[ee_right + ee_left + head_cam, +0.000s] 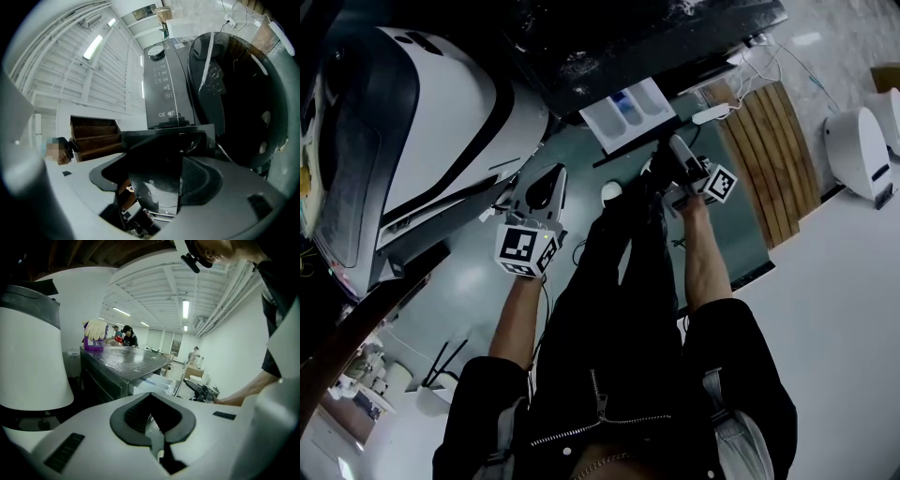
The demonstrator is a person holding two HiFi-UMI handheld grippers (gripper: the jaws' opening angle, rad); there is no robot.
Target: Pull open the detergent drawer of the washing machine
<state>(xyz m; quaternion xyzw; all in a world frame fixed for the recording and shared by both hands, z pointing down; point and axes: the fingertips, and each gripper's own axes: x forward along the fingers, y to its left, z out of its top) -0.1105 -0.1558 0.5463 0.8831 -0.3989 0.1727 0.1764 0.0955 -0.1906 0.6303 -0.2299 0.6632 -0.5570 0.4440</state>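
Note:
The dark washing machine (609,37) lies along the top of the head view. Its detergent drawer (628,111), pale with blue compartments, stands pulled out from it. My right gripper (678,169) is at the drawer's dark front panel. In the right gripper view the right gripper (159,164) is shut on that glossy front panel (154,192), below the control panel (165,89) and beside the round door (234,93). My left gripper (539,192) hangs left of the drawer, touching nothing. The left gripper (152,416) is shut and empty, and its view shows the drawer (152,383) from the side.
A large white rounded machine (422,112) fills the left. A wooden slatted board (773,155) and a white power strip (712,114) lie right of the drawer. A purple bottle with a glove (95,336) stands on the washer's top. People (126,336) stand far off.

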